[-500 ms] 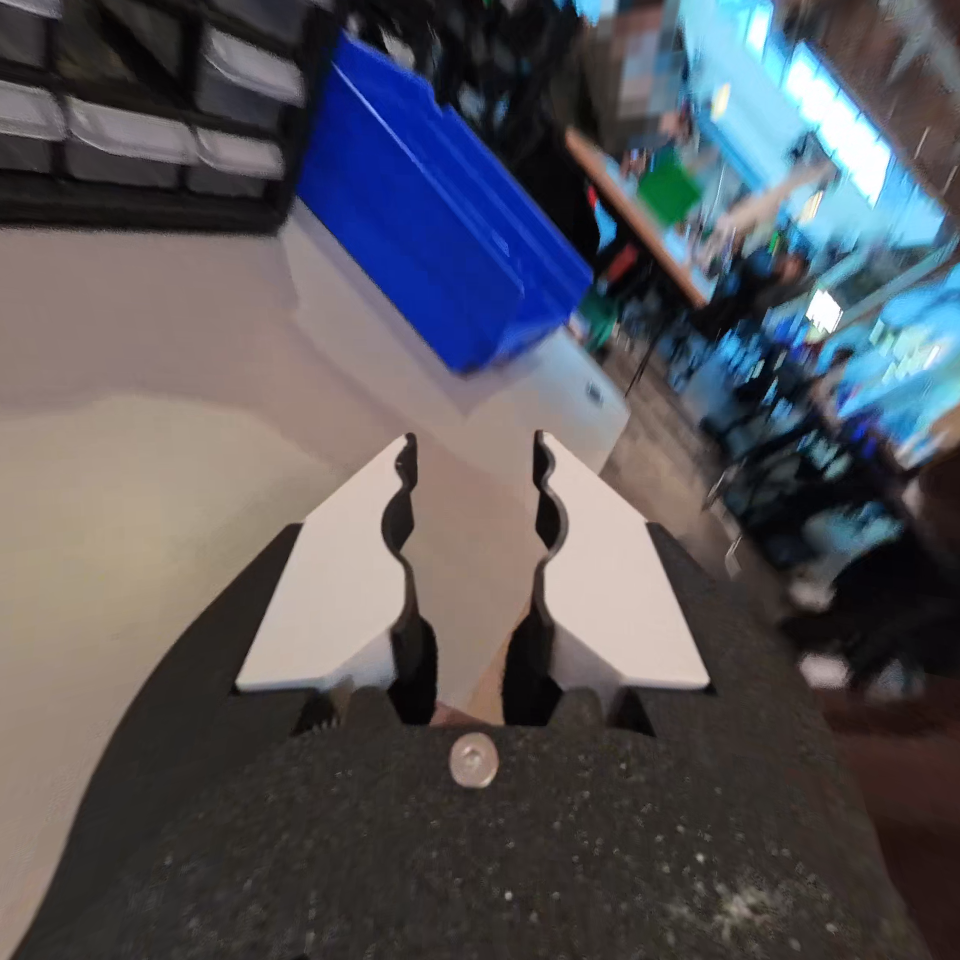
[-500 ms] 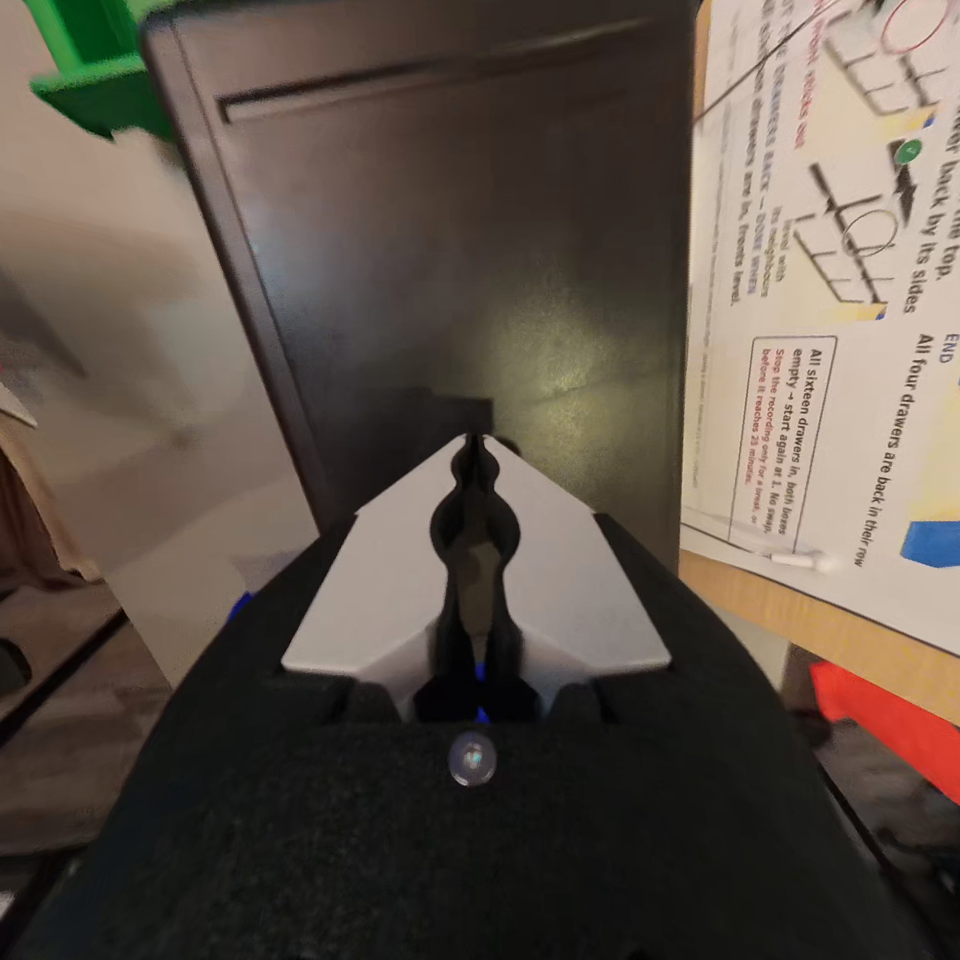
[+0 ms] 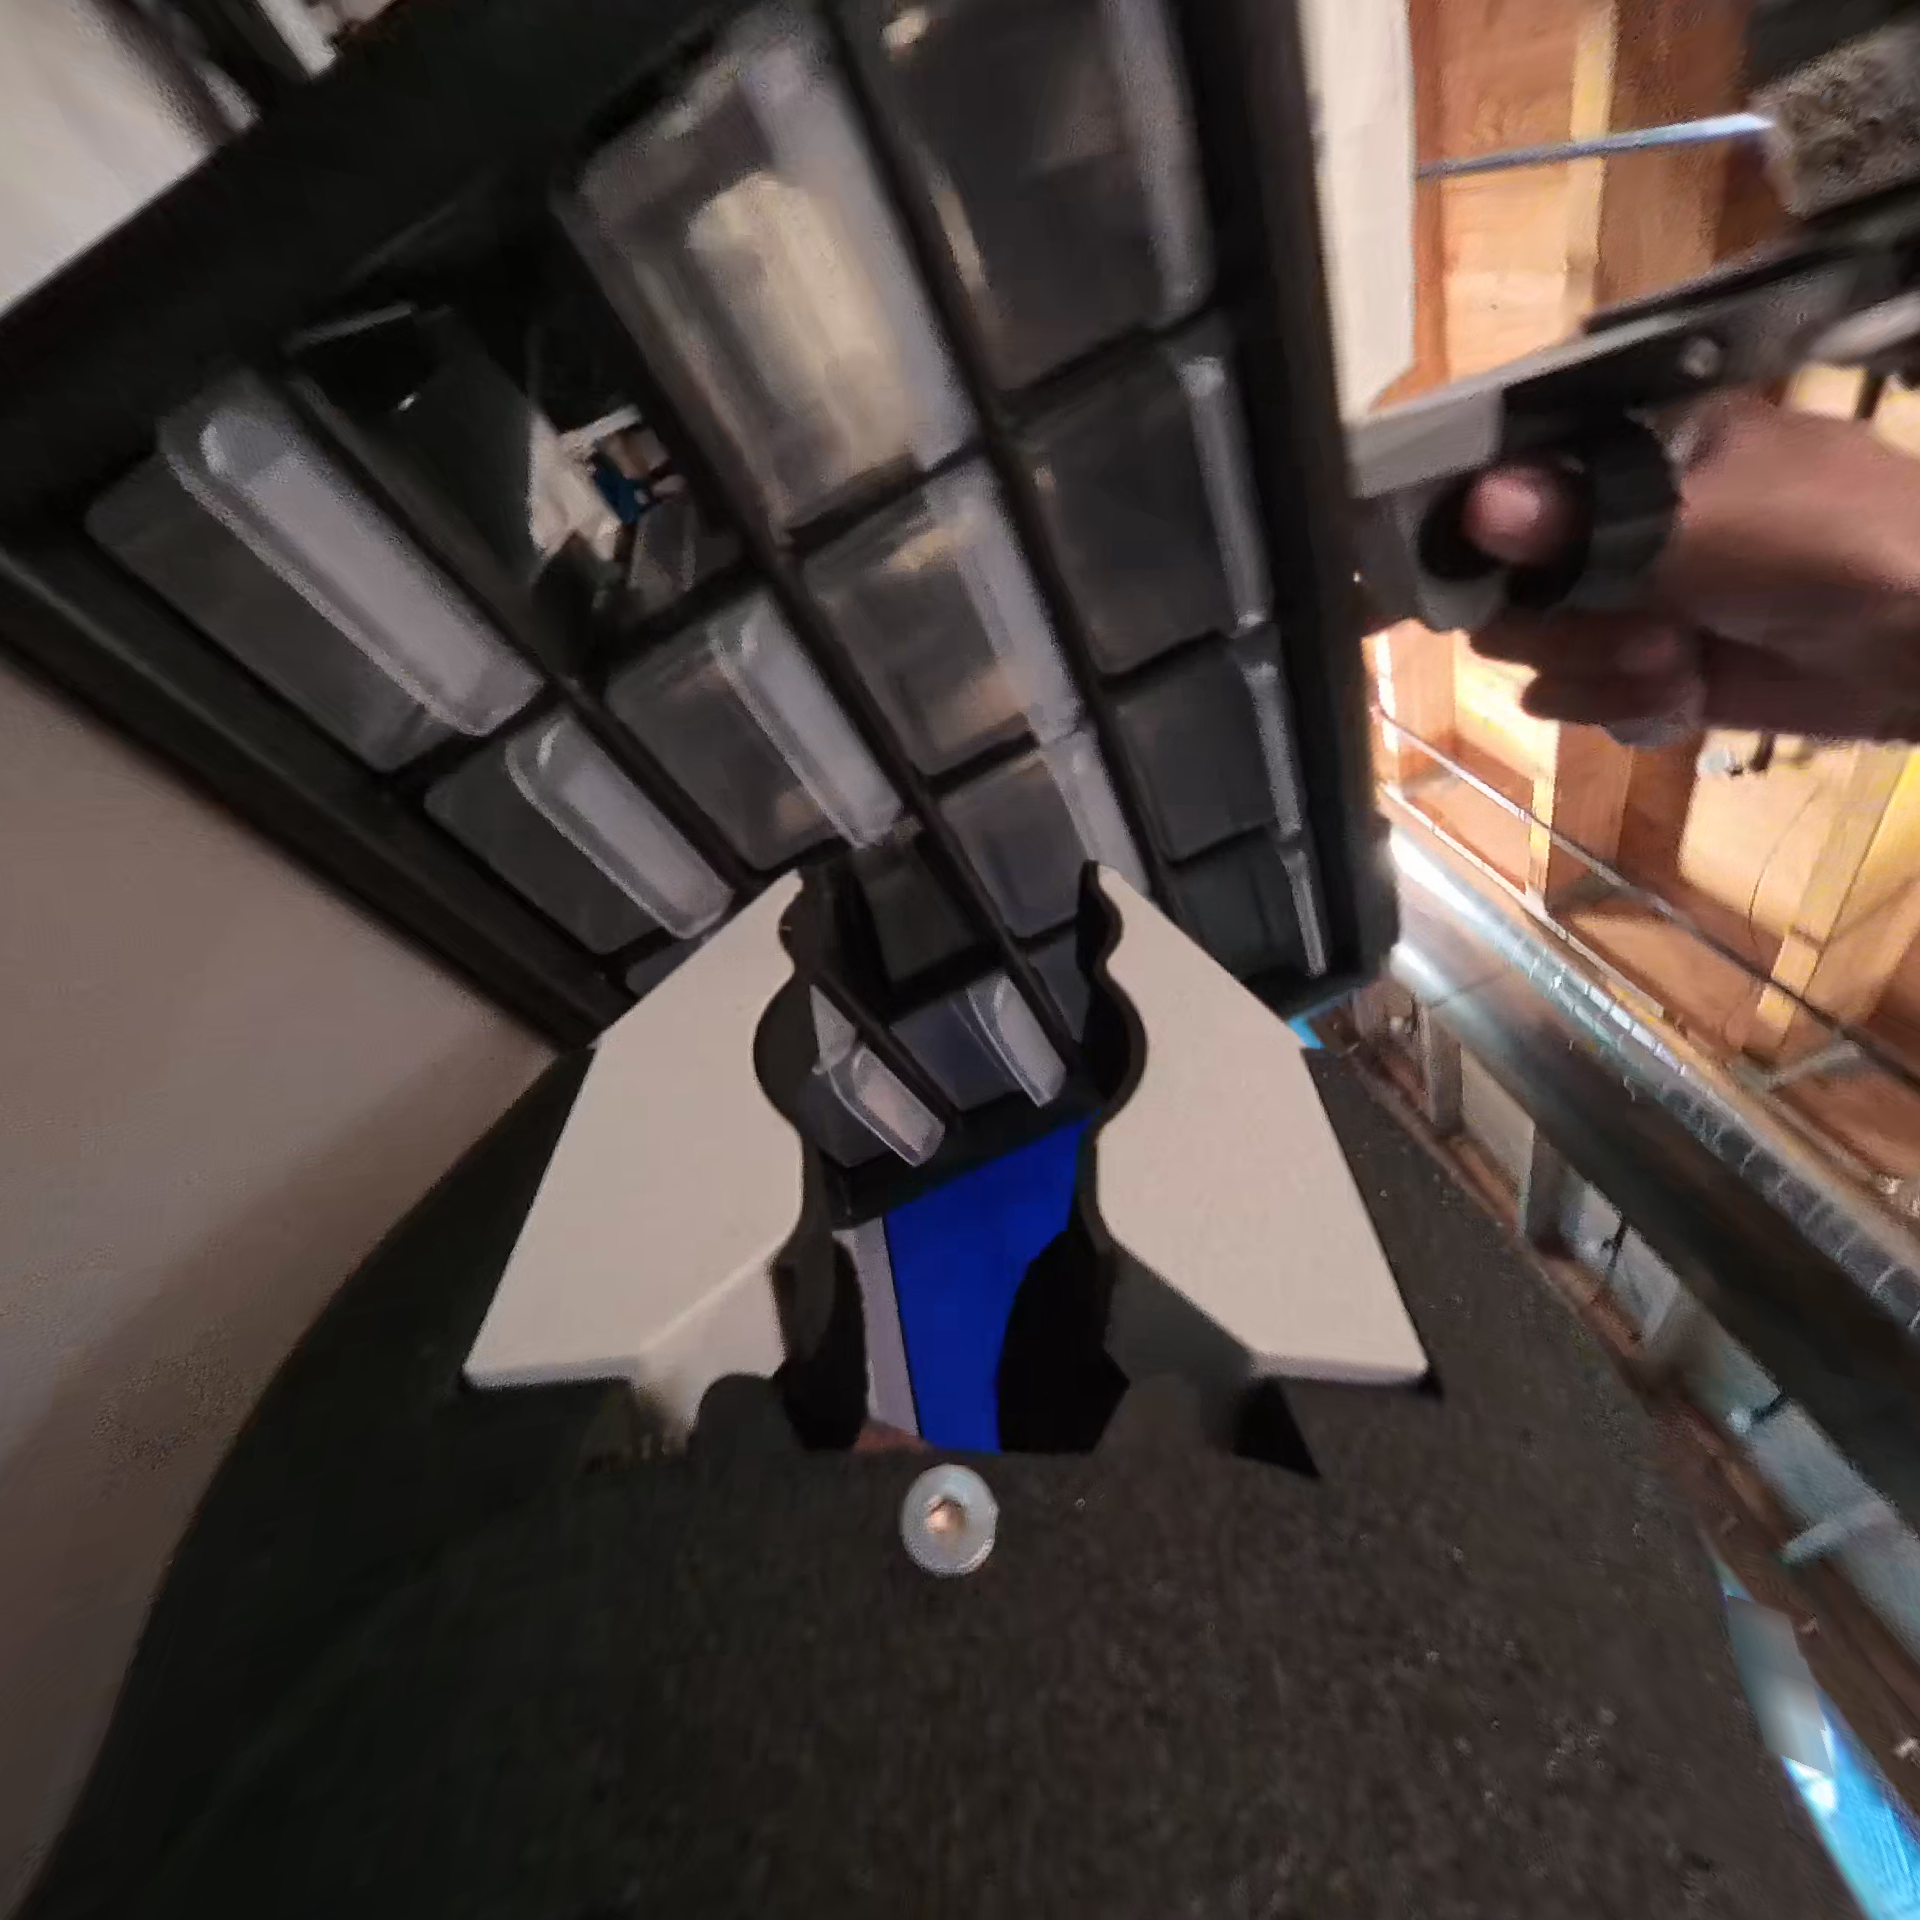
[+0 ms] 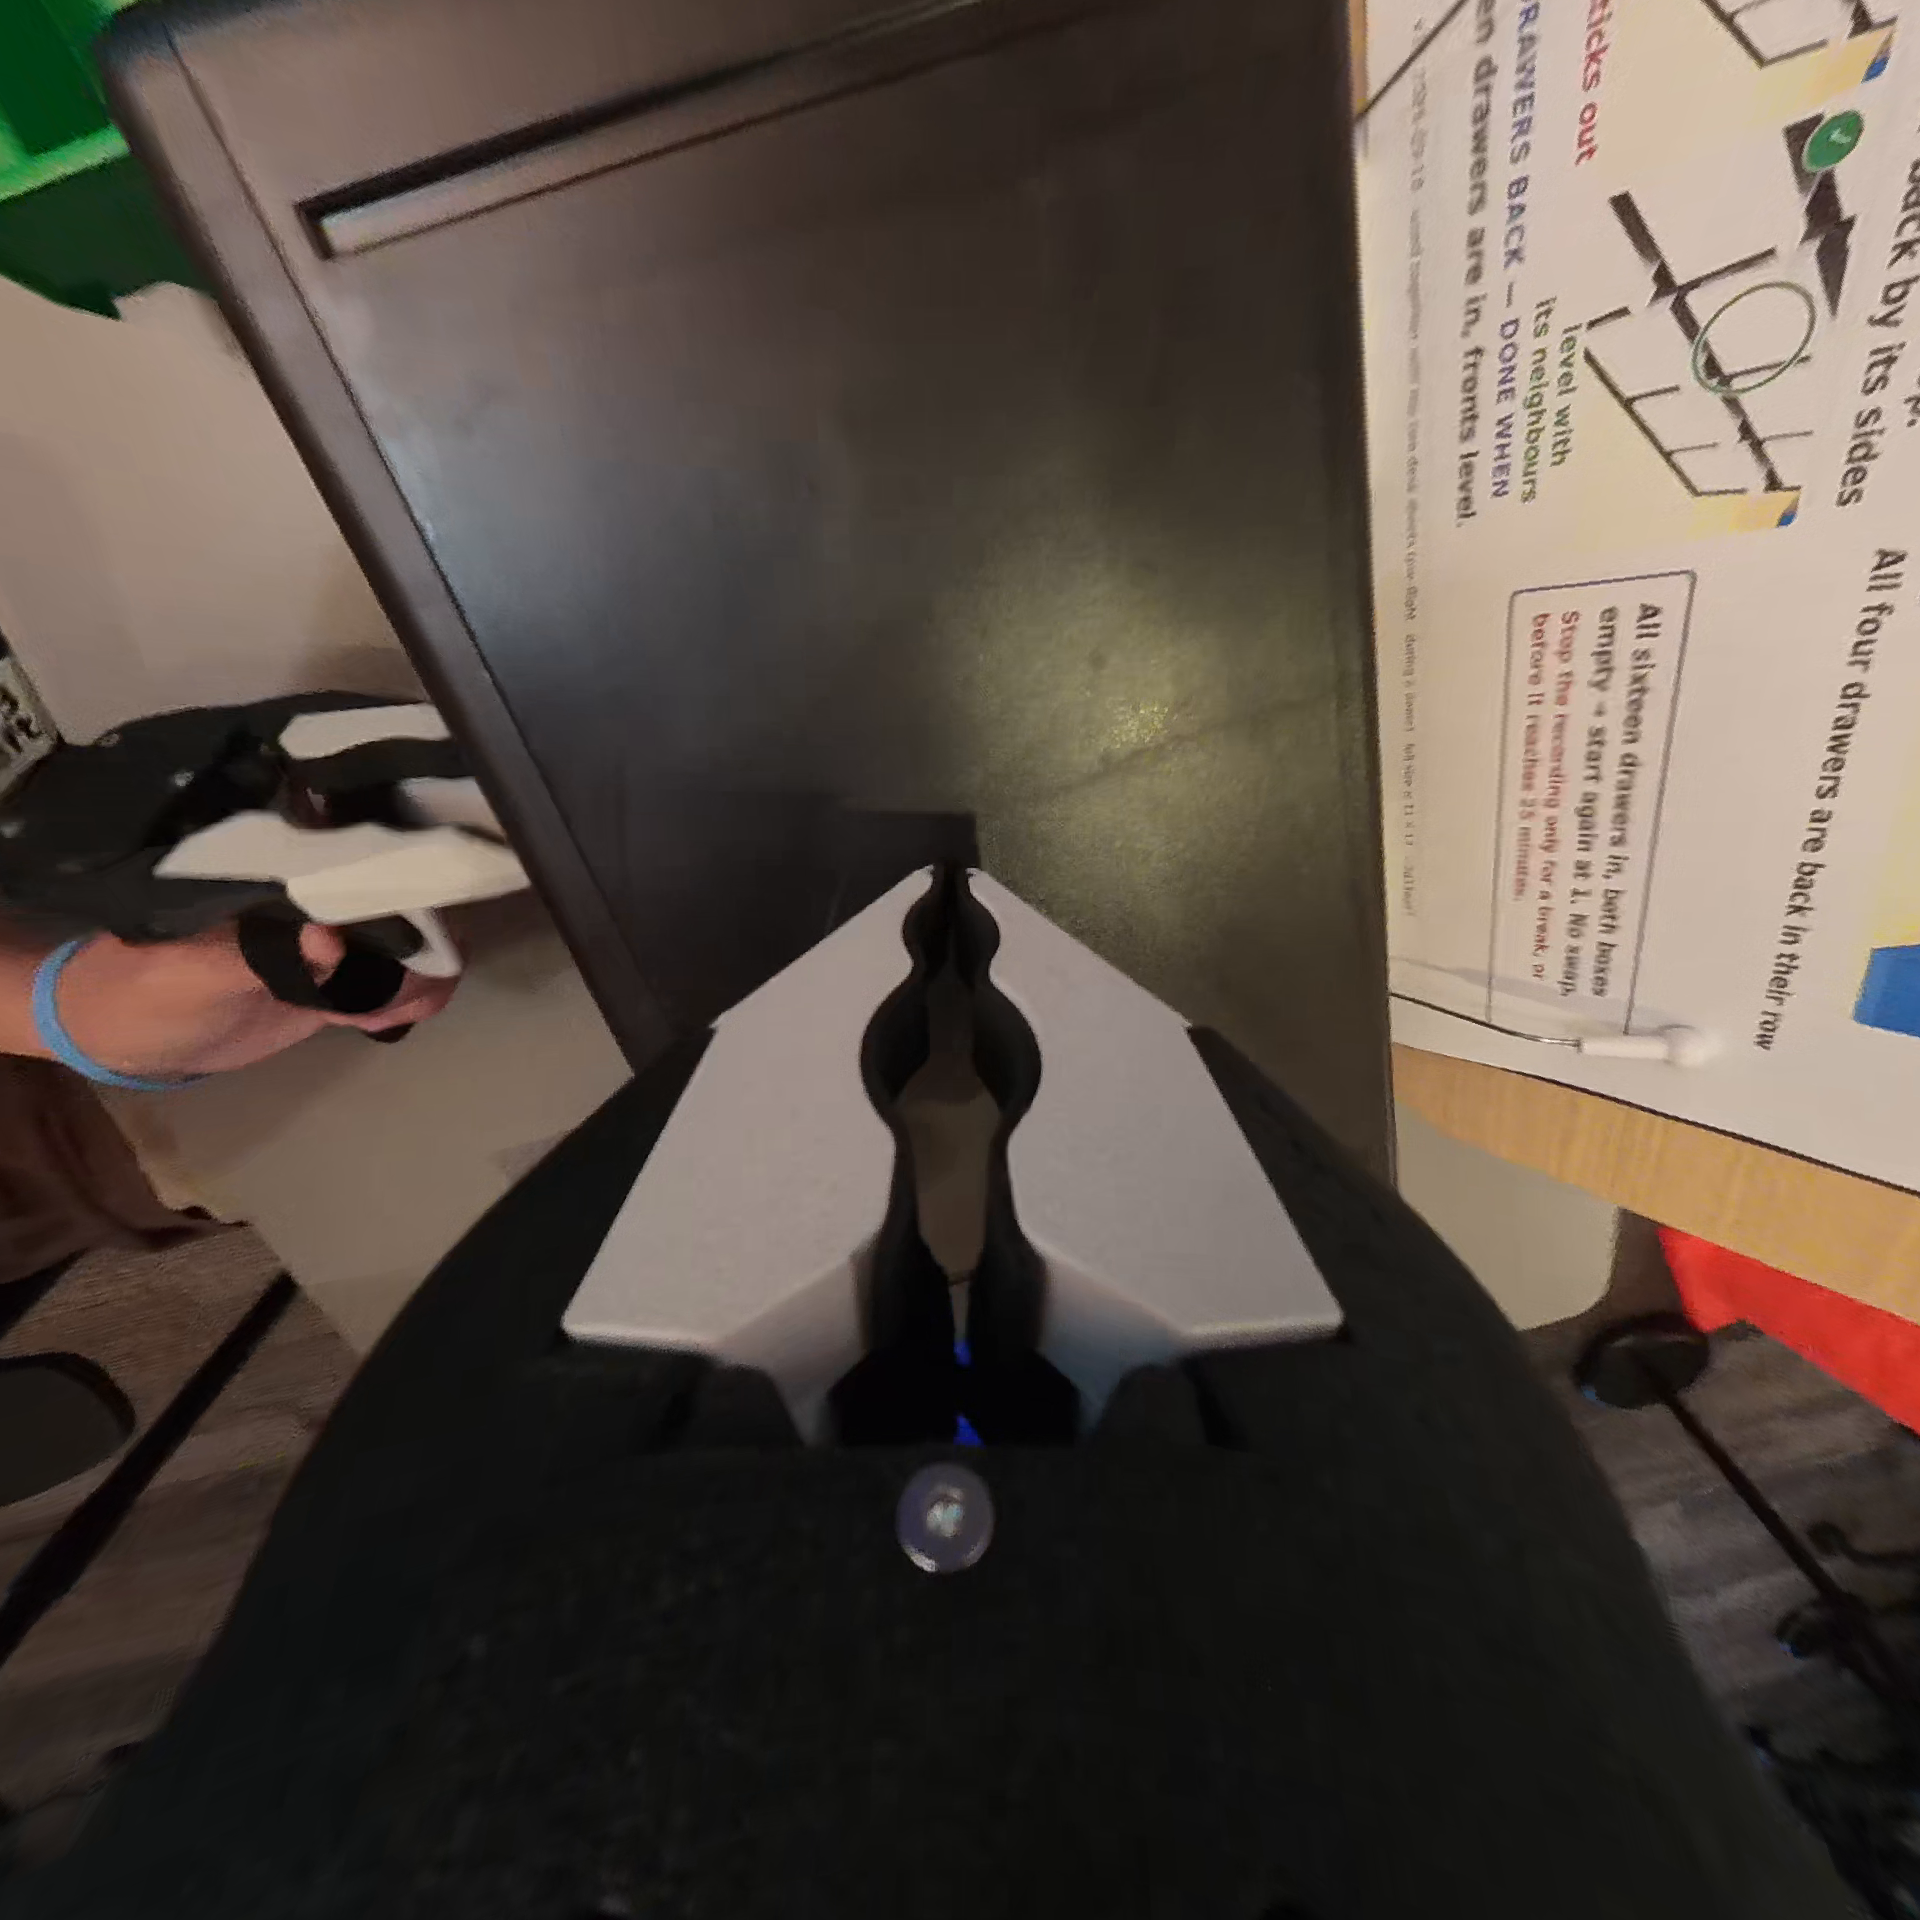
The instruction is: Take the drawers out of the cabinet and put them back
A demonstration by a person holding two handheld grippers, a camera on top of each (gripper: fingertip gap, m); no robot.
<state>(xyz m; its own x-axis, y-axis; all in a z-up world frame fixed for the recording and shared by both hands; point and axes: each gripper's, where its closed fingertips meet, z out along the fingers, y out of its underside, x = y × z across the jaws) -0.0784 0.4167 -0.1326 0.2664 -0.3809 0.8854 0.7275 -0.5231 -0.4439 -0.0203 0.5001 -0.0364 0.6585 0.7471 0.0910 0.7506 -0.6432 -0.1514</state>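
- Before the cabinet (image 3: 727,540) front, left gripper (image 3: 940,914) tilted, fingers spread wide, holding nothing; translucent drawers (image 3: 748,727) seated.
- At the cabinet's dark side, right gripper (image 4: 951,883) level, fingers pinched together against the panel.

Black tool (image 3: 945,1049), white fingers (image 3: 665,1174), blue wristband (image 4: 47,1003).

The left gripper (image 3: 940,914), with white wedge-shaped fingers on a black textured body, has its fingers parted, with a clear gap between them. In the right wrist view it shows from the side, held by the left hand (image 4: 177,997), which wears a blue wristband. The right gripper (image 4: 951,878), of the same make, has its fingertips pressed together. The right hand (image 3: 1704,582) grasps its handle, one finger through a black loop.
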